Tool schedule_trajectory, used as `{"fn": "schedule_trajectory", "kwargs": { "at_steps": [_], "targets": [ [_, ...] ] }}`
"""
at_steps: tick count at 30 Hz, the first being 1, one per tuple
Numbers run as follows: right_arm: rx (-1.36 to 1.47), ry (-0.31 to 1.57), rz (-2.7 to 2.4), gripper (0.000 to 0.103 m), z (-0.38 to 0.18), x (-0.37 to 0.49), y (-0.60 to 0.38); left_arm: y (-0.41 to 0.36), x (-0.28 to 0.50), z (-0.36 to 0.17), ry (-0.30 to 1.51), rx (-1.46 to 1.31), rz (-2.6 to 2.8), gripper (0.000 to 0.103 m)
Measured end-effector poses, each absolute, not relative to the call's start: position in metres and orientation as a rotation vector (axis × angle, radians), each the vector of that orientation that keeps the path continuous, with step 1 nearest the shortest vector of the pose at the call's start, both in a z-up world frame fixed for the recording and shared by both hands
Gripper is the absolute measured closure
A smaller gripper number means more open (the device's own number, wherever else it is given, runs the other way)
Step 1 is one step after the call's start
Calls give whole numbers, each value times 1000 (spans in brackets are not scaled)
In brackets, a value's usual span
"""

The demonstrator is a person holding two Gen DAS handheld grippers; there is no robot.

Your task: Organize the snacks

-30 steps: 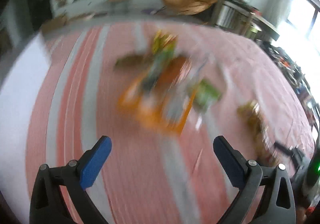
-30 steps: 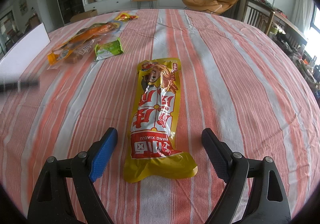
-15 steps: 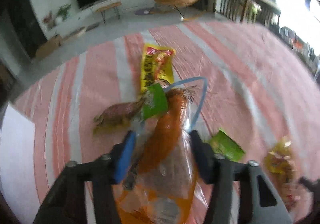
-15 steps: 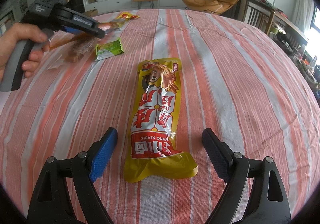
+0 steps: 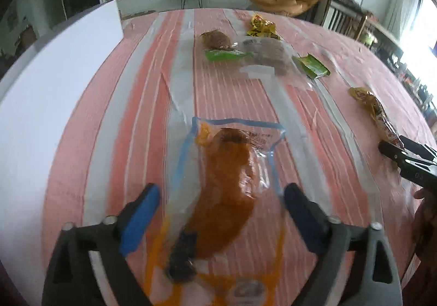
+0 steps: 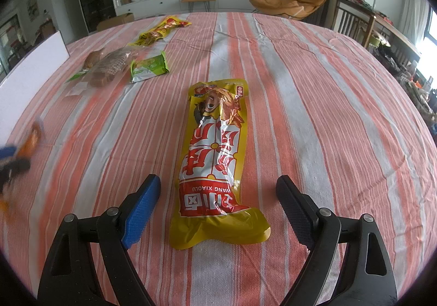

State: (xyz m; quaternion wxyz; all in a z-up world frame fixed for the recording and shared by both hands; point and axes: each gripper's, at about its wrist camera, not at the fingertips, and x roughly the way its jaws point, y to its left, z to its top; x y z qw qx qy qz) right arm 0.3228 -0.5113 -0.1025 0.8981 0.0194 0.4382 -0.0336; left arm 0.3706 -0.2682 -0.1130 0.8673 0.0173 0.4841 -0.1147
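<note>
Left gripper (image 5: 220, 211) has released the sausage pack (image 5: 224, 194) at a new spot, 6 o'clock on the cloth (image 5: 224, 93); jaws apart. Right gripper (image 6: 218, 202) gapes around the yellow pack (image 6: 215, 161).

left gripper (image 5: 220, 207) spread wide, pointing toward 12 o'clock; right gripper (image 6: 218, 194) likewise agape, fingers angled low over the surface.

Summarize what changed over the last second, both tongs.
Left tongs shut on the orange pack half a second ago, carried it away from the snack pile toward the white board, and now stand open around it. Right tongs stayed open around the yellow pack.
</note>
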Motion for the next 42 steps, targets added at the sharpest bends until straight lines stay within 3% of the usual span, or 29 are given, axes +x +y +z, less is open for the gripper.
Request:
{"fn": "schedule_trajectory", "kwargs": {
  "at_steps": [4, 42],
  "targets": [
    [39, 908, -71, 15, -103, 326, -511, -280, 377, -120, 985, 125, -201, 0],
    [39, 907, -71, 14, -103, 326, -512, -279, 384, -121, 962, 97, -195, 0]
  ]
}}
